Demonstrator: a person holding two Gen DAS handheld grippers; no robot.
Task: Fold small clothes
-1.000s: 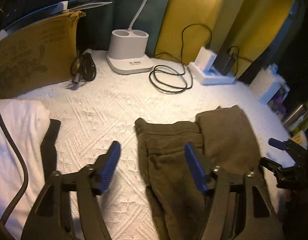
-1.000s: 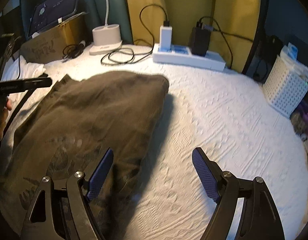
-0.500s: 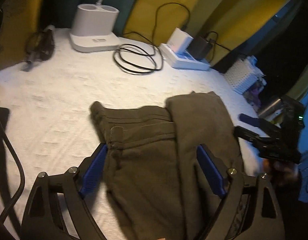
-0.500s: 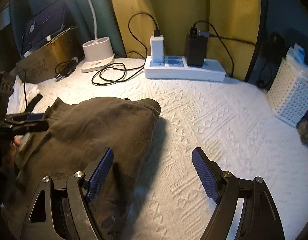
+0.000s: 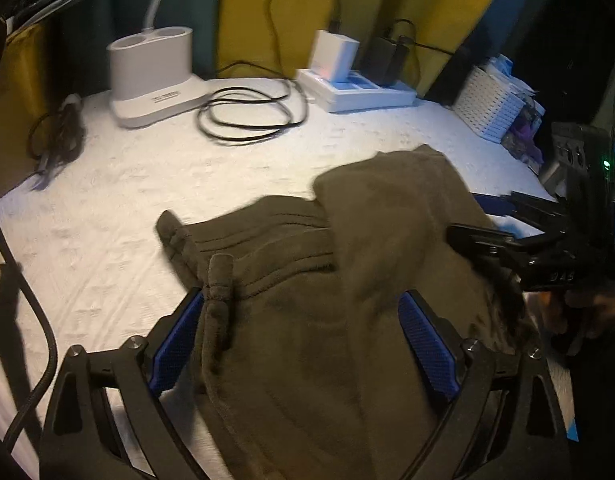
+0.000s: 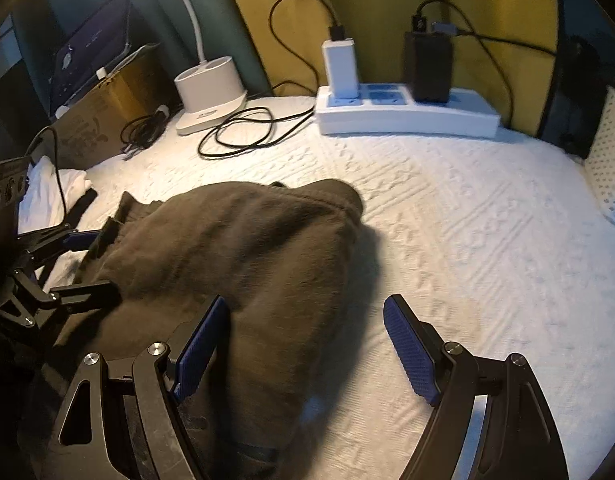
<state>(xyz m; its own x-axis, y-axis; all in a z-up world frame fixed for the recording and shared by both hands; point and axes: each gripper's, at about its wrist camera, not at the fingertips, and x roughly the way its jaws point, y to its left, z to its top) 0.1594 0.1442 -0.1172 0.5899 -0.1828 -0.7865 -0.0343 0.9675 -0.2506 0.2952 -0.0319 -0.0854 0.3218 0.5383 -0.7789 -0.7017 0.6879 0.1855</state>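
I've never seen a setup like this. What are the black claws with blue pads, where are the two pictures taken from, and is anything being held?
The claws are hand-held grippers, one in each of a person's hands, each with a camera looking along its fingers. One picture looks out from the left gripper, the other from the right gripper. On the white bedspread lies a brown garment, with a lamp base, a cable and a power strip behind. Both grippers are open over the garment; nothing is held. The left jaws have just been opening.
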